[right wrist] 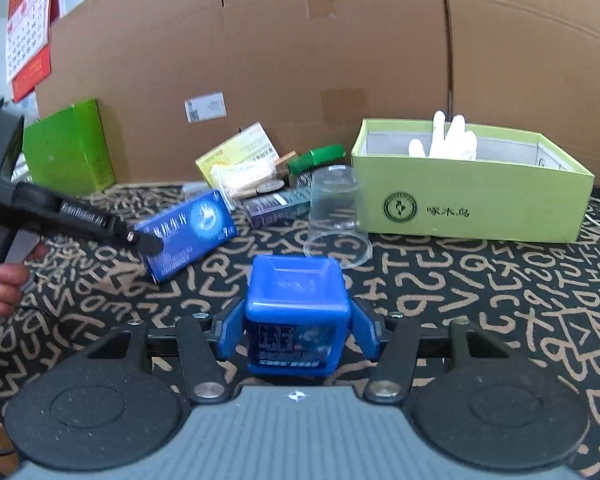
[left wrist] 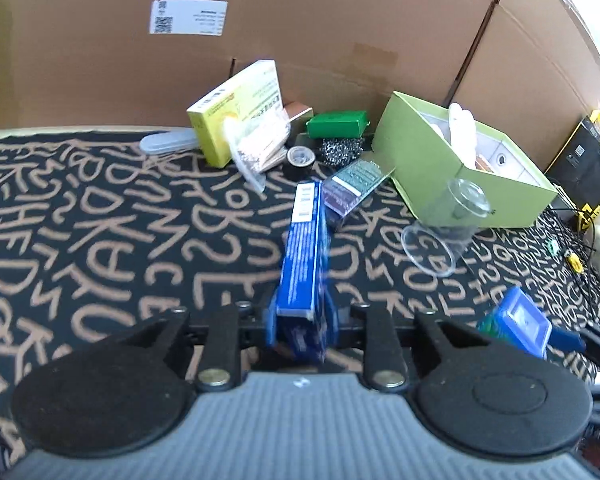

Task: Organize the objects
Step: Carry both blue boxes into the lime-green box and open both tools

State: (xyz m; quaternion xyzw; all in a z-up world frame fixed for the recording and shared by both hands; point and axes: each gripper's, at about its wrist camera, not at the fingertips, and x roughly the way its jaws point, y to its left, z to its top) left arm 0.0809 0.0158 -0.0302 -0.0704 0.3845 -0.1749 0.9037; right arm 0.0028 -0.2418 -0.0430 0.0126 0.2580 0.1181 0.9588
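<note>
left hand-held gripper: clamped on flat blue carton
right hand-held gripper: gripping glossy blue square tub
cup: clear plastic, upside down
surface: black letter-print cloth

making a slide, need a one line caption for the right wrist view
Right gripper holds a blue square container; clear plastic cup stands upside down before the green box.

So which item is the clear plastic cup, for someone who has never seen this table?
Start at the light green open box on the lettered black cloth. The clear plastic cup stands upside down just in front of its left corner, in the right wrist view. It is the only see-through thing there; its neighbours are printed cartons.
</note>
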